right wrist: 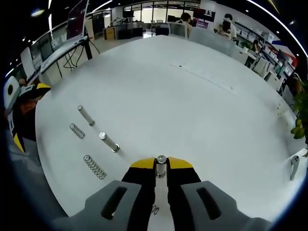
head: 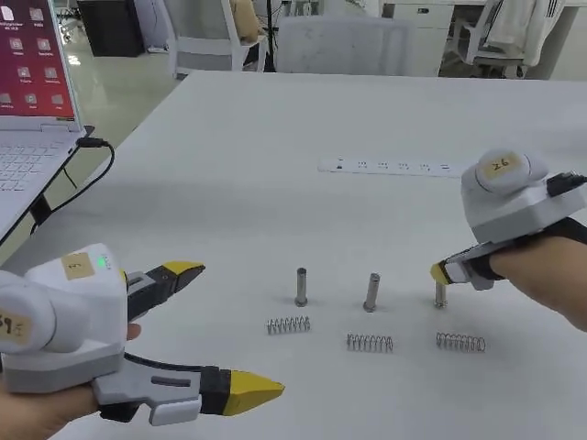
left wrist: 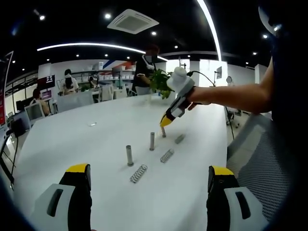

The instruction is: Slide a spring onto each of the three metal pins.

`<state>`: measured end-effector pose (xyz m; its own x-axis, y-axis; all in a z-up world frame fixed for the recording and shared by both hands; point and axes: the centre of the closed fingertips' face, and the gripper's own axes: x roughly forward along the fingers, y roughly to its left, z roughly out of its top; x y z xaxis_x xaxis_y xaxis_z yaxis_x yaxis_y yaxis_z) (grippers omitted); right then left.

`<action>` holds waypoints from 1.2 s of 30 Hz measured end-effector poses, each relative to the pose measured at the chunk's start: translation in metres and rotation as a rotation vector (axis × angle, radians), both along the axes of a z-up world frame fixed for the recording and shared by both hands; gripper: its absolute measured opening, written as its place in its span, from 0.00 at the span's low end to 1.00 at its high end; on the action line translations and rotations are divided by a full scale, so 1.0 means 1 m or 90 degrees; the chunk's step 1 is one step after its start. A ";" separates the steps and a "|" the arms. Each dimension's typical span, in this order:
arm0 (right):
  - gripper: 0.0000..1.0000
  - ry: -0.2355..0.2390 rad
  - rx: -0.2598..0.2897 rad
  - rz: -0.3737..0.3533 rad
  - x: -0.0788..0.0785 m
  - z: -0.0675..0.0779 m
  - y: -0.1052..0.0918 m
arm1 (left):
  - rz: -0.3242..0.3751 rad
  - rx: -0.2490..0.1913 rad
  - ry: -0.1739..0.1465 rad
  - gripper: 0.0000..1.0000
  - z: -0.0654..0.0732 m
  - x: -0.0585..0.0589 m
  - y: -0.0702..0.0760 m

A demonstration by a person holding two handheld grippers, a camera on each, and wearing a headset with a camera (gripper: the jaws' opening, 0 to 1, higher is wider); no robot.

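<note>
Three short metal pins stand upright in a row on the white table: left pin [head: 301, 287], middle pin [head: 371, 292], right pin [head: 440, 295]. In front of each lies a loose spring: left spring [head: 288, 324], middle spring [head: 370, 343], right spring [head: 460, 342]. My right gripper [head: 440, 272] is shut on the right pin [right wrist: 161, 168], whose top shows between the yellow tips of the right gripper [right wrist: 161, 163]. My left gripper [head: 225, 330] hovers open at the near left, well short of the left spring [left wrist: 138, 173]; nothing lies between the tips of the left gripper [left wrist: 149, 171].
An open laptop [head: 32, 101] with a black cable [head: 96, 170] sits at the far left. A white power strip [head: 394, 167] lies behind the pins. Chairs stand beyond the table's far edge.
</note>
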<state>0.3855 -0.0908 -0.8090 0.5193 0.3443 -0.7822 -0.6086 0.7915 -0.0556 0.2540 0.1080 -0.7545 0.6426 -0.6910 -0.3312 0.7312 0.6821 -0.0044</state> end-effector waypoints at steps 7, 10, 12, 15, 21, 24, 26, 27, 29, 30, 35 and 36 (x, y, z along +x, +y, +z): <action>0.06 -0.003 -0.001 0.005 -0.003 0.000 -0.002 | -0.003 0.001 0.001 0.99 0.000 0.000 -0.001; 0.06 -0.003 -0.002 0.007 -0.004 0.000 -0.003 | -0.004 0.002 0.001 0.99 0.000 -0.001 -0.001; 0.06 -0.003 -0.002 0.008 -0.005 0.000 -0.004 | -0.005 0.003 0.002 0.99 0.000 -0.001 -0.002; 0.06 -0.003 -0.007 0.010 -0.006 0.001 -0.005 | -0.005 0.004 0.003 0.99 -0.001 -0.002 -0.002; 0.06 -0.005 -0.009 0.015 -0.007 0.001 -0.005 | -0.007 0.004 0.004 0.99 -0.002 -0.003 -0.003; 0.06 -0.005 -0.009 0.016 -0.007 0.001 -0.005 | -0.007 0.004 0.004 0.99 -0.002 -0.003 -0.003; 0.06 -0.010 -0.008 0.017 -0.006 0.002 -0.005 | -0.007 0.003 0.004 0.99 -0.002 -0.003 -0.003; 0.06 -0.010 -0.006 0.017 -0.006 0.003 -0.005 | -0.007 0.003 0.004 0.99 -0.002 -0.003 -0.003; 0.06 -0.013 -0.006 0.018 -0.006 0.004 -0.005 | -0.007 0.004 0.004 0.99 -0.002 -0.004 -0.002; 0.07 -0.014 -0.005 0.018 -0.006 0.004 -0.005 | -0.006 0.004 0.004 0.99 -0.002 -0.004 -0.002; 0.07 -0.016 -0.002 0.020 -0.006 0.006 -0.005 | -0.007 0.004 0.004 0.99 -0.002 -0.004 -0.002; 0.07 -0.018 -0.001 0.020 -0.006 0.006 -0.005 | -0.007 0.004 0.004 0.99 -0.002 -0.004 -0.003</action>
<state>0.3795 -0.0955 -0.8025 0.5298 0.3594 -0.7682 -0.6314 0.7719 -0.0744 0.2501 0.1055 -0.7567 0.6323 -0.6962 -0.3398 0.7390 0.6736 -0.0049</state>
